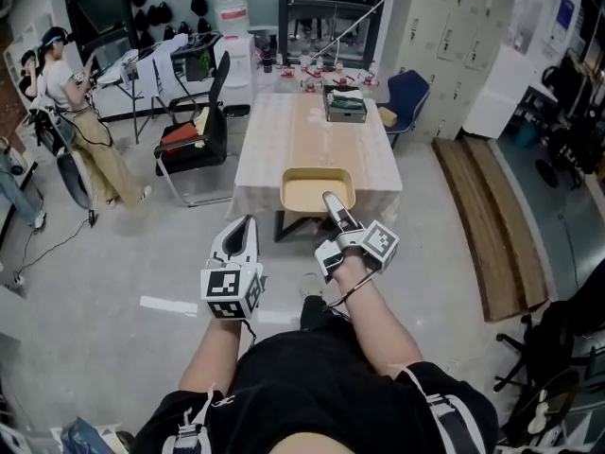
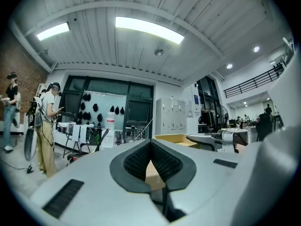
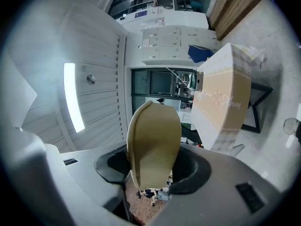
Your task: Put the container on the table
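Observation:
A shallow tan container (image 1: 317, 192) hangs over the near end of the long table (image 1: 312, 130) with its pale cloth. My right gripper (image 1: 333, 201) is shut on the container's near rim. In the right gripper view the container (image 3: 154, 140) stands on edge between the dark pads (image 3: 113, 166), with the table (image 3: 225, 102) ahead. My left gripper (image 1: 248, 223) is short of the table and left of the container, shut with nothing in it. Its pads (image 2: 136, 161) meet at the tip in the left gripper view, where the container (image 2: 171, 138) shows to the right.
A green box (image 1: 345, 104) and small red items sit at the table's far end. A black chair (image 1: 203, 126) stands left of the table and a blue chair (image 1: 406, 93) at its far right. A person (image 1: 80, 112) stands far left. Wooden planks (image 1: 492, 216) lie on the floor at right.

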Demonstrator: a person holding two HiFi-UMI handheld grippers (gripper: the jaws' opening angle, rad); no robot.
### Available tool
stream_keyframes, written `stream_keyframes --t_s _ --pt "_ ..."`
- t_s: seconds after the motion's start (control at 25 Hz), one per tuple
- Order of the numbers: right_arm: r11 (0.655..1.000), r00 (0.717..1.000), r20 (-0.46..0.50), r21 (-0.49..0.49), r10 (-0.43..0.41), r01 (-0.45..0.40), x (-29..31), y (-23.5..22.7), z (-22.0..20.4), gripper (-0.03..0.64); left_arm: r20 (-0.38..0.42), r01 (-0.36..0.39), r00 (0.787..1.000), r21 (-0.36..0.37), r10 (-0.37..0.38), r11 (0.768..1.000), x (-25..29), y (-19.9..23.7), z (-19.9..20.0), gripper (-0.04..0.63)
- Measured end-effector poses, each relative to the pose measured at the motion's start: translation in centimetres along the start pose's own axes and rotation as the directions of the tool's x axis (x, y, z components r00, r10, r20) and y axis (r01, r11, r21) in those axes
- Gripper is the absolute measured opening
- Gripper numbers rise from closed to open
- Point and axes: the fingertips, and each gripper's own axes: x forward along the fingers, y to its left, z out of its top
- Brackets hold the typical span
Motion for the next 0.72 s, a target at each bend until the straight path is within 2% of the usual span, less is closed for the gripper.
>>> stream_keyframes --t_s 0.28,0.56,0.72 --pt "1.0 0.999 -0.032 0.017 -0.021 0.021 9.9 -5.0 4.5 0.231 -0.042 -0.034 0.999 -0.006 0.034 0.999 10.2 4.0 -1.6 0.011" --pt "0.996 0.995 -0.084 0.063 -0.05 0.056 23.4 -9.6 12.0 0.231 -0.07 -0.07 0.995 -0.015 0.068 0.997 25.6 8.5 -0.3 0.011" --pt "0.997 0.993 -0.109 0.062 -0.036 0.043 32.1 -10.7 17.4 0.232 -0.065 -0.091 0.994 -0.016 0.089 0.996 35.8 11.4 1.9 0.011"
